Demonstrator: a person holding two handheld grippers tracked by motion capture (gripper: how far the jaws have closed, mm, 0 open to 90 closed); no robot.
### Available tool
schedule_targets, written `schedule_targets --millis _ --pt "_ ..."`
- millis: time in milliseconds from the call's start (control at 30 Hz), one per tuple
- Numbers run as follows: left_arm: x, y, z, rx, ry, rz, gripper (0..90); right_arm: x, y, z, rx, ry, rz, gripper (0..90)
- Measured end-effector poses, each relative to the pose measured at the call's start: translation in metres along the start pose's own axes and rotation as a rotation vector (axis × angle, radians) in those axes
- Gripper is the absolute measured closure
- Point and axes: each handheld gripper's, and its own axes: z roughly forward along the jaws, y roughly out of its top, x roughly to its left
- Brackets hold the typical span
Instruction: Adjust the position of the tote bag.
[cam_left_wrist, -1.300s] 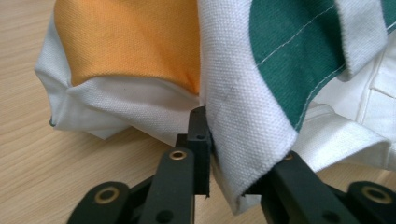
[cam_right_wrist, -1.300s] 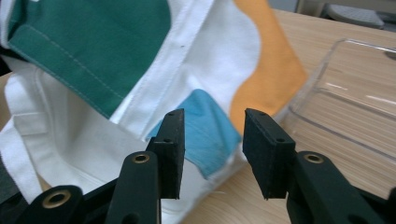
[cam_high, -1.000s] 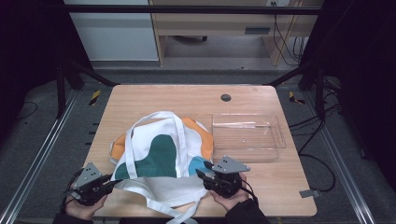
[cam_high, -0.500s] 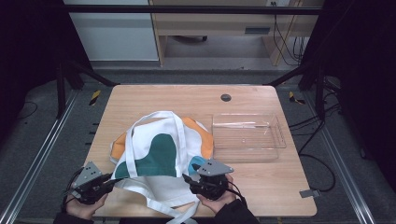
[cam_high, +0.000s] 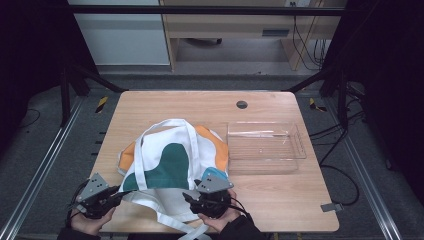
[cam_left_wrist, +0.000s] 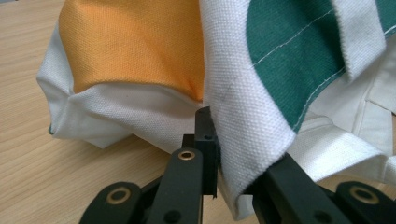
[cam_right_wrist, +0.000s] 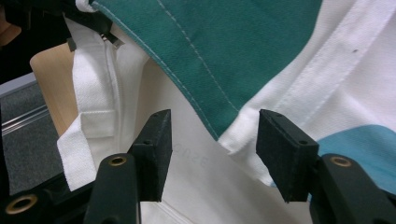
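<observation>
Canvas tote bag (cam_high: 172, 160) is lying near the front of the table (cam_high: 280, 210), just left of the clear tray (cam_high: 265, 147). I'm pinching its near-left edge in my left gripper (cam_left_wrist: 229, 179), jaws clamped on the white fabric. My right gripper (cam_right_wrist: 212, 154) is sitting spread over the near-right hem; I'd push deeper so both layers land between the pads before squeezing.

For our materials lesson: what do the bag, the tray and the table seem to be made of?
Bag: woven canvas, likely cotton, matte; weave and stitching show in the left gripper view.
Tray: clear, glossy plastic, probably; the table shows through it.
Table: pale wood or wood-look laminate; grain lines, smooth finish.
</observation>
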Motion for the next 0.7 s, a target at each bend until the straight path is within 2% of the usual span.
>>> schedule_targets --millis 267,367,433,700 --pt "0.000 0.000 0.000 -0.002 -0.004 0.000 83.9 0.006 -0.001 0.012 0.017 -0.035 -0.019 45.8" --pt "0.000 0.000 0.000 -0.004 -0.005 -0.002 84.0 0.008 0.000 0.014 0.003 -0.053 -0.037 48.5" --pt "0.000 0.000 0.000 -0.005 -0.005 -0.003 84.1 0.010 0.001 0.015 -0.006 -0.047 -0.043 49.5" --pt "0.000 0.000 -0.001 -0.013 -0.010 -0.001 84.2 0.013 0.001 0.028 0.003 -0.086 -0.061 57.2"
